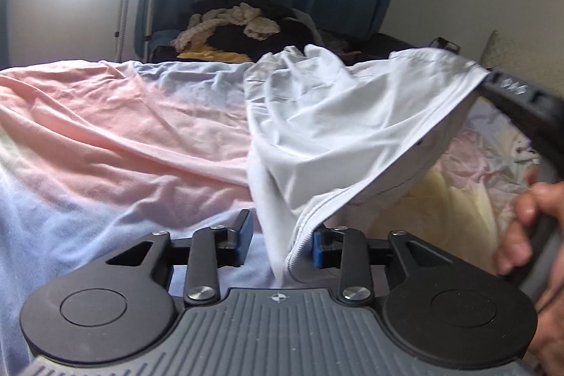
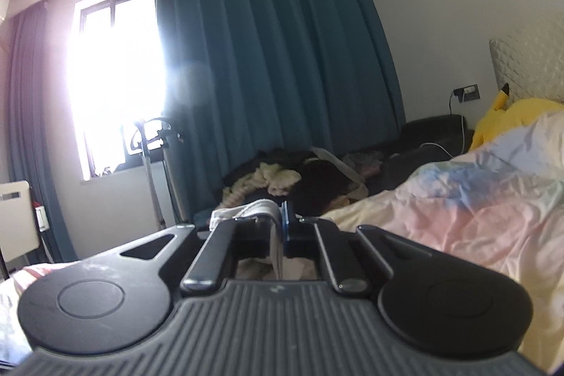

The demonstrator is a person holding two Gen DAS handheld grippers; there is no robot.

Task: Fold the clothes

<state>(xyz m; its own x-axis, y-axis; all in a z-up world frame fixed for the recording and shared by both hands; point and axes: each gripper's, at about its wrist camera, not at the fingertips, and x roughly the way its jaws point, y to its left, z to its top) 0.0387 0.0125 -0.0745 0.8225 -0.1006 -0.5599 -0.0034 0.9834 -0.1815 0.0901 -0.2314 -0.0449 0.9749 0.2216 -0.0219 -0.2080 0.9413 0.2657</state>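
A white garment (image 1: 335, 129) hangs above the bed, lifted by one hemmed corner. My right gripper (image 1: 488, 78) pinches that corner at the upper right; in the right wrist view the right gripper (image 2: 282, 224) is shut on a bunch of the white fabric (image 2: 246, 212). The garment's lower hem (image 1: 310, 228) droops down between the fingers of my left gripper (image 1: 282, 240), which stands open, the hem lying close to its right blue pad (image 1: 317, 247). A hand (image 1: 528, 217) holds the right gripper's handle at the right edge.
The bed is covered by a rumpled pastel pink, blue and yellow sheet (image 1: 123, 136). Beyond its far edge a pile of dark and cream clothes (image 1: 239, 27) lies on a dark couch before a teal curtain (image 2: 275, 59). A steamer stand (image 2: 151, 164) is by the window; a yellow plush (image 2: 511, 115) is near the headboard.
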